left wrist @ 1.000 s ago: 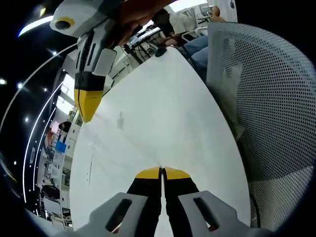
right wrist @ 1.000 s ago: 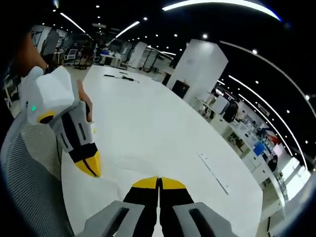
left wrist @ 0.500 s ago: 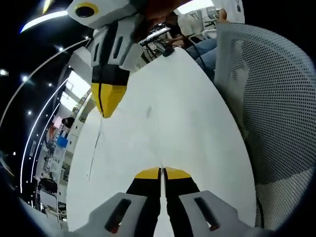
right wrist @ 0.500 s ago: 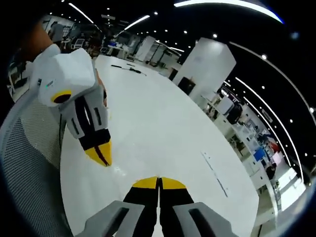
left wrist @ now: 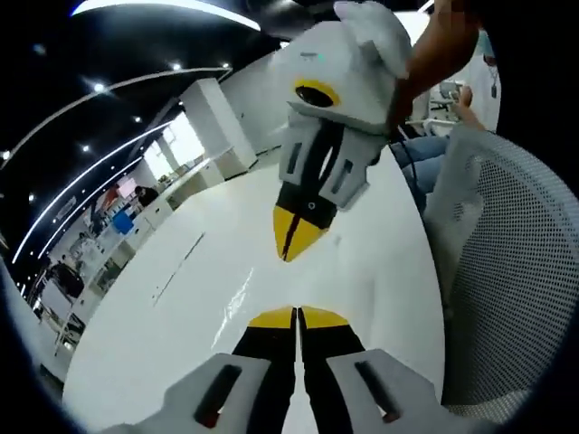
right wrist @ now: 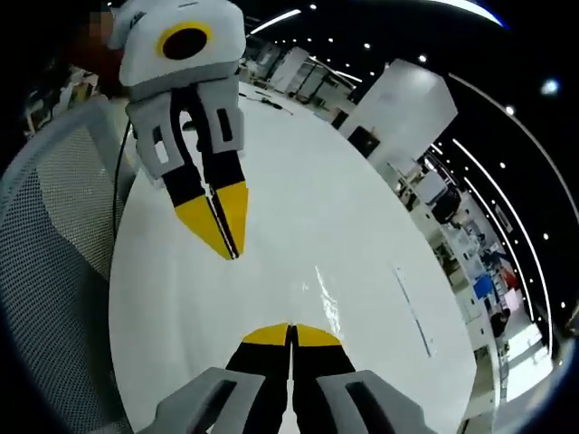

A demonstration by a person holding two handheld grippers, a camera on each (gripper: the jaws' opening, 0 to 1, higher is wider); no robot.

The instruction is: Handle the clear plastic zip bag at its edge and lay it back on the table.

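Note:
The clear zip bag (left wrist: 242, 294) is almost invisible against the white table (left wrist: 145, 353); it shows only as a faint glossy streak between the two gripper tips, and the same sheen marks the bag (right wrist: 327, 294) in the right gripper view. My left gripper (left wrist: 296, 312) has its yellow-tipped jaws pressed together, apparently on the bag's edge. My right gripper (left wrist: 291, 251) points back at it from just beyond, jaws also together. In the right gripper view my right gripper (right wrist: 290, 330) is shut and the left gripper (right wrist: 231, 251) faces it closely.
A grey mesh chair (left wrist: 507, 271) stands against the table's near side, and it is the same chair (right wrist: 50, 271) in the right gripper view. A thin strip (right wrist: 412, 307) lies on the table (right wrist: 298, 154). A person's hand (left wrist: 434, 45) holds the right gripper. Desks fill the hall behind.
The two grippers have swung to face each other tip to tip and come closer together. Both stayed shut. A glossy streak now shows between them.

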